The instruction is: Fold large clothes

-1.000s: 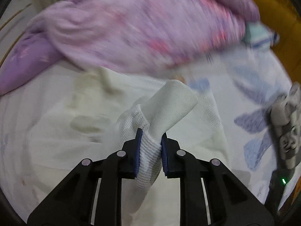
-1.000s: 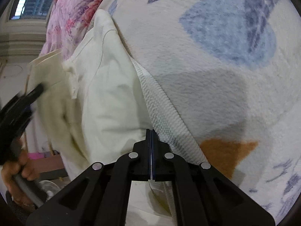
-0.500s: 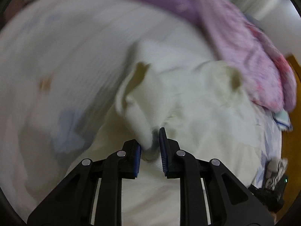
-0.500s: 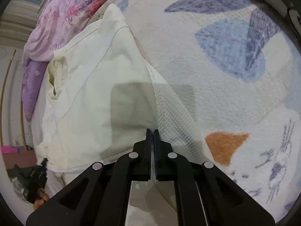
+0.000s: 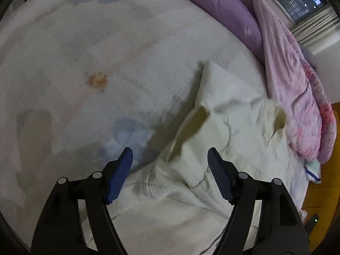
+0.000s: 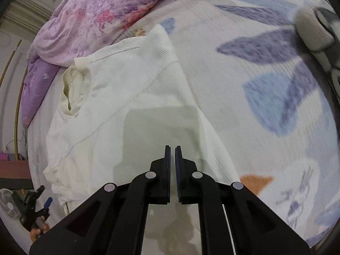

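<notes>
- Lying on the patterned bedspread point(image 6: 265, 80), cream garment point(image 6: 119, 114) spread mostly flat beside the purple floral quilt point(image 6: 102, 10); one sleeve point(image 5: 191, 142) folded inward over the body. Judged early: remaining folds not yet made.
- Left gripper point(image 5: 170, 161): jaws spread wide, holding nothing, hovering over the folded sleeve.
- Right gripper point(image 6: 172, 159): jaws nearly pressed together, narrow gap, no cloth visibly pinched; poised over the garment's lower body.
- Hidden: hem cut off behind both grippers; far sleeve's lie unclear.
</notes>
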Demonstrator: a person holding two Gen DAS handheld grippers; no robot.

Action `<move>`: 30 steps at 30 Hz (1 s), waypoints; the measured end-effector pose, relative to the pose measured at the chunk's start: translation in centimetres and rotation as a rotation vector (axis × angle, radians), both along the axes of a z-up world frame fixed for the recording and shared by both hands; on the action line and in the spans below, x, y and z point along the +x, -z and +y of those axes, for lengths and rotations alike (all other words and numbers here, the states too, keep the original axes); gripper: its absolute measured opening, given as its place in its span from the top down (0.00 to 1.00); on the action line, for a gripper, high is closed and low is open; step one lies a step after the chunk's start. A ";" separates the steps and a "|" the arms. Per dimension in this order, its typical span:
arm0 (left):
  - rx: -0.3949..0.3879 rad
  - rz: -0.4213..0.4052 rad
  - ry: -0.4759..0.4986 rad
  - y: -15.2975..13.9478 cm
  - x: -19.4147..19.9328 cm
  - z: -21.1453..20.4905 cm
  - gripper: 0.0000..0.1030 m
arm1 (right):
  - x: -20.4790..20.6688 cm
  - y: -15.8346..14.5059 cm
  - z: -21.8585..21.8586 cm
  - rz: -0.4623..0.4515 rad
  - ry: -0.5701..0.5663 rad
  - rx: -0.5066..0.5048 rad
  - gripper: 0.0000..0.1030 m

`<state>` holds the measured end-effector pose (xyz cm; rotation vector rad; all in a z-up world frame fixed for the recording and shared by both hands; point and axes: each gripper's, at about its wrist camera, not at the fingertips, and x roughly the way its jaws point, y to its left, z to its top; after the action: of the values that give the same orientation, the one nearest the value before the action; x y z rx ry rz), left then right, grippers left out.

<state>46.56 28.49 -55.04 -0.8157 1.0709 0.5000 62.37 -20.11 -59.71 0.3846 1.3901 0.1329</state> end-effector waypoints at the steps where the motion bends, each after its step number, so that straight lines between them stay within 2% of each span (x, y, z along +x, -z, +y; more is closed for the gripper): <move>1: 0.010 0.012 0.017 0.0 0.5 0.2 0.28 | 0.5 0.4 0.2 0.005 -0.001 -0.006 0.94; 4: 0.034 0.026 0.055 0.0 2.4 0.3 0.28 | 1.3 3.8 -0.3 0.077 0.034 -0.002 0.97; 6: 0.023 0.030 0.072 0.3 3.6 0.3 0.28 | 1.4 5.0 -0.9 0.091 0.056 0.024 0.98; 9: 0.011 0.049 0.104 0.9 6.0 -0.1 0.28 | 2.0 4.1 -0.9 0.130 0.055 0.022 0.96; 11: 0.013 0.062 0.133 1.2 7.8 -0.4 0.26 | 2.7 2.9 -0.8 0.116 0.033 0.039 0.93; 13: 0.006 0.067 0.158 1.5 9.7 -0.5 0.23 | 3.8 1.8 -0.7 0.084 0.022 0.019 0.81; 15: 0.007 0.078 0.191 1.9 11.6 -0.5 0.21 | 5.5 0.9 -0.6 0.038 0.015 -0.007 0.52; 16: 0.017 0.079 0.199 2.0 12.4 -0.4 0.20 | 6.3 0.7 -0.6 0.024 0.016 -0.023 0.50; 19: 0.030 0.082 0.208 2.7 14.7 0.5 0.20 | 9.2 0.9 -0.4 0.005 0.019 -0.032 0.47; 24: 0.023 0.133 0.197 4.8 17.6 2.3 0.20 | 13.3 2.0 -0.3 0.005 0.022 -0.032 0.42; 28: 0.095 0.178 0.220 5.8 19.5 2.7 0.20 | 15.6 3.3 -0.6 0.034 0.072 -0.007 0.42; 30: 0.100 0.191 0.243 6.3 20.4 2.8 0.20 | 16.4 4.1 -0.6 0.051 0.078 0.024 0.42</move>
<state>66.94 31.32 -61.35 -0.5484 1.2923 0.4272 78.76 -20.73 -63.82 0.4644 1.4227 0.0756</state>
